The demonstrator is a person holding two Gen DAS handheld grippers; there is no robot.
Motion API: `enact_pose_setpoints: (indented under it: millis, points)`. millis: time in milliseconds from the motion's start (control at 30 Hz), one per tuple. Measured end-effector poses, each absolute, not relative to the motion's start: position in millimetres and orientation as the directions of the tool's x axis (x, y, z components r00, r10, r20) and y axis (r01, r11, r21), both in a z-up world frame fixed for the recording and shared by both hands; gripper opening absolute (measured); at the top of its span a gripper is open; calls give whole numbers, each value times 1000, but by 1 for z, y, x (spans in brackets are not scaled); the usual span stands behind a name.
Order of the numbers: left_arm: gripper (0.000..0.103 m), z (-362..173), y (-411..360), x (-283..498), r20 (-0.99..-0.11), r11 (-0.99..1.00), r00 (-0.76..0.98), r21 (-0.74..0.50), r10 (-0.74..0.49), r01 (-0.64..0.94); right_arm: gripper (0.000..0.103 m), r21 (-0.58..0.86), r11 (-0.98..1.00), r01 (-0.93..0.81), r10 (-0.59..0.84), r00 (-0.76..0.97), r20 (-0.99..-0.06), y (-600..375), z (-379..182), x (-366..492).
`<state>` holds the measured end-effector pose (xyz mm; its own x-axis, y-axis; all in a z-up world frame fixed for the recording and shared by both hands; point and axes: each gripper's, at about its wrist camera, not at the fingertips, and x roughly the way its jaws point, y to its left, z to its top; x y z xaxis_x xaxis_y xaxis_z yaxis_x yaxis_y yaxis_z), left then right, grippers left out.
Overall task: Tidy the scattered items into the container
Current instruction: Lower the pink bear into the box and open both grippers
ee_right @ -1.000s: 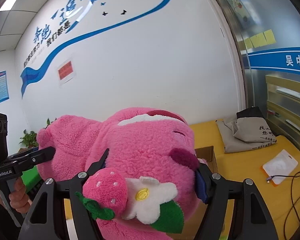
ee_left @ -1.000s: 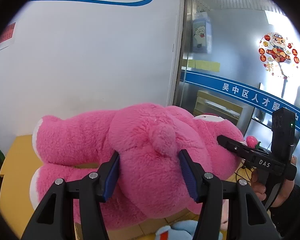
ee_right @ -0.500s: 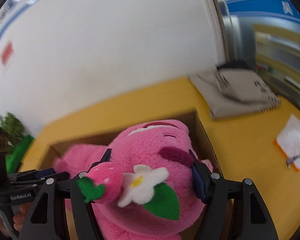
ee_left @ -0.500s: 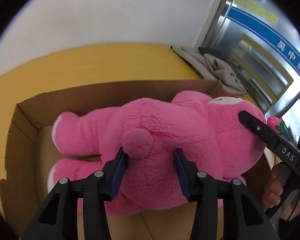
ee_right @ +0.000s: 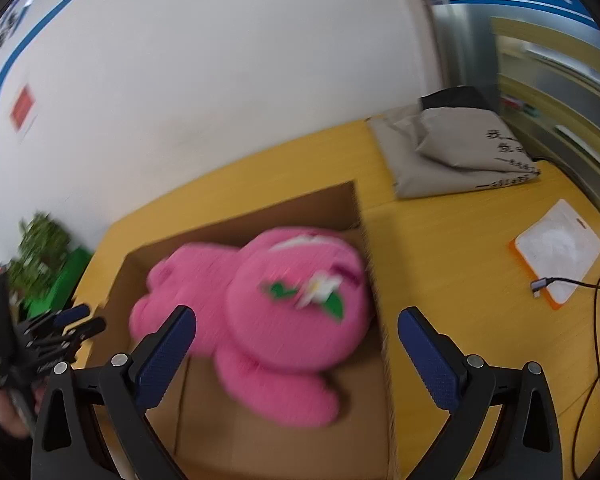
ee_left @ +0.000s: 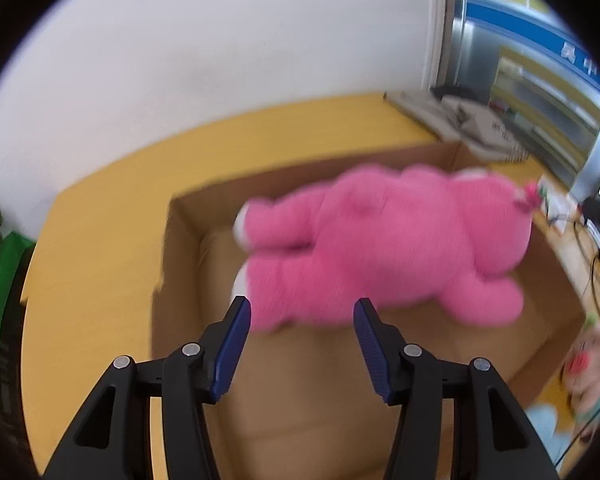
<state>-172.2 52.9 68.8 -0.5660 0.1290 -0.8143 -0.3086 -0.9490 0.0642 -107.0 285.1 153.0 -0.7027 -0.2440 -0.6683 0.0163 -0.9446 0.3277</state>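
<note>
I have both grippers let go now. The left hand-held gripper (ee_left: 302, 312) has its jaws apart with nothing pressed between the blue pads, and they have just been opening a little; the pink plush bear (ee_left: 384, 248) lies beyond the tips, not between them. The right hand-held gripper (ee_right: 296, 322) stands fully spread, its jaws having just swung wide, and the bear's head sits ahead of the gap without touching either pad.

The bear is inside the cardboard box (ee_right: 236, 224) on the yellow tabletop (ee_left: 100, 240), lying on its side with its head toward the right wall. Both views are smeared by motion, so I cannot say for certain whether it has settled flat on the box floor or is mid-drop.

What worries me from here: the bear's head looks close to the right wall of the box, so it may lean on the rim or roll partly over if it lands unevenly. Pulling the grippers back carelessly could snag the fluffy fabric and drag it out. Another small soft toy (ee_left: 588, 364) remains outside near the box corner, and the cable (ee_right: 596, 320) beside the white pouch (ee_right: 560, 252) could catch a finger when I reach for anything on that side.
</note>
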Motion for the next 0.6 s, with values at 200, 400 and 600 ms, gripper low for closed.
enact_pose_setpoints:
  millis: [200, 400, 600]
  points:
    - [52, 4, 6, -141, -940, -985, -335, -2, 60, -170, 103, 492, -866, -87, -368, -556, -746, 271, 90, -76]
    - [42, -4, -7, -108, -951, -989, -304, -10, 56, -148, 97, 369, -924, -98, -256, -559, -789, 254, 74, -51]
    - [42, -3, -5, -83, -948, -989, -315, -4, 50, -146, 97, 248, -967, -65, -168, -570, -804, 241, 75, -34]
